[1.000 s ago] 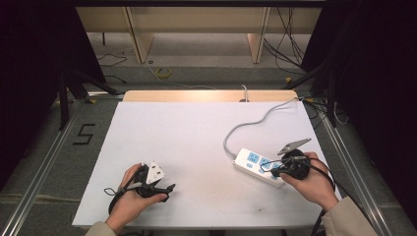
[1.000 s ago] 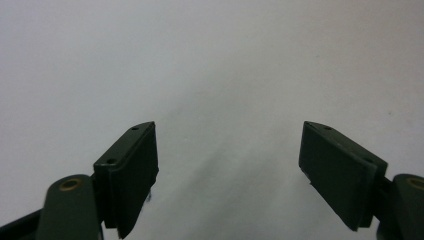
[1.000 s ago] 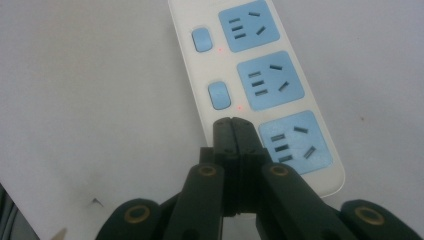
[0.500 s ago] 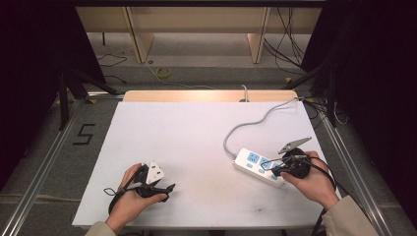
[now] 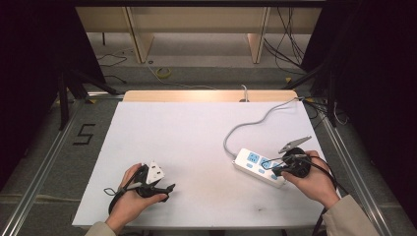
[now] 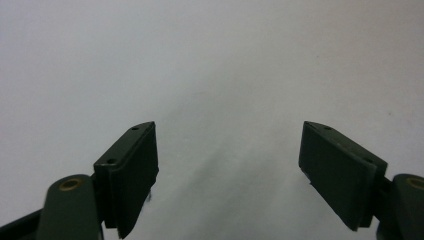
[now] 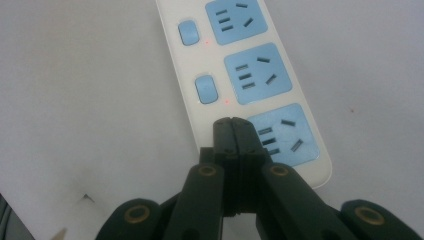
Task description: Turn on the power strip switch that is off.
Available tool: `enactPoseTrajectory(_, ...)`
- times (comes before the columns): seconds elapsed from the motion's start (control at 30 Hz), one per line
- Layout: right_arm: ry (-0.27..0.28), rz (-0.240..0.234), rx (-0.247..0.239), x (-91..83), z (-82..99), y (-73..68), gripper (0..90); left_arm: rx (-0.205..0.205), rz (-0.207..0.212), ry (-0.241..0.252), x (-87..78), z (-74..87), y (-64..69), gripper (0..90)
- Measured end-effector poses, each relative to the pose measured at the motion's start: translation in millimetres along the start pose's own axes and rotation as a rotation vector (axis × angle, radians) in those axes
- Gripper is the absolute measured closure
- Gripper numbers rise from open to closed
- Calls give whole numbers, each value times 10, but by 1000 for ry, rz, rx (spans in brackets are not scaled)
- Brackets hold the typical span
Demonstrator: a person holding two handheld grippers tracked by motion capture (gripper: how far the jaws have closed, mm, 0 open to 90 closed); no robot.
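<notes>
right now my right gripper (image 7: 233, 122) has its jaws pressed flat together with nothing between them, and the joined tips sit over the near end of the white power strip (image 7: 200, 60), just where the third blue button would be, beside the nearest blue socket (image 7: 282, 135). whether the tips actually touch the strip's face i cannot tell. two more blue buttons (image 7: 206, 89) run up the strip past the tips, each with a tiny red light beside it and a blue socket next to it.

from the high view, the power strip (image 5: 255, 164) lies slantwise on the white tabletop (image 5: 196, 132), its grey cable (image 5: 246, 125) looping from its far end toward the table's back edge. my right gripper (image 5: 275, 169) rests at the strip's near end, the hand (image 5: 314, 179) behind it.

well apart from the strip, at the table's near edge, my left gripper (image 5: 169, 188) is held low over the surface. its jaws stand wide apart with nothing between them, over bare tabletop (image 6: 210, 65).
</notes>
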State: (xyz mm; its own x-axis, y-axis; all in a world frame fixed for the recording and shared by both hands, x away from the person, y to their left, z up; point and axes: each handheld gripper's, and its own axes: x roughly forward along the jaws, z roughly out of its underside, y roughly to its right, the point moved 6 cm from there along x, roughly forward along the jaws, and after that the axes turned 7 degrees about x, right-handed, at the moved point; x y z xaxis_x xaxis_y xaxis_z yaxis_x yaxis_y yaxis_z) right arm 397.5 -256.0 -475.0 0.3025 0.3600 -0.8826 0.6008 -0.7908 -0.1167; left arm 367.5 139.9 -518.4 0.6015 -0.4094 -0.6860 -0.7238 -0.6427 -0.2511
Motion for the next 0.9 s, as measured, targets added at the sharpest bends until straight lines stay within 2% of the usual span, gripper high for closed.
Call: enactPoseTrajectory(0.9, -41, 8, -7, 5, -1, 4, 900, 0, 0, 1, 1, -2, 1, 236)
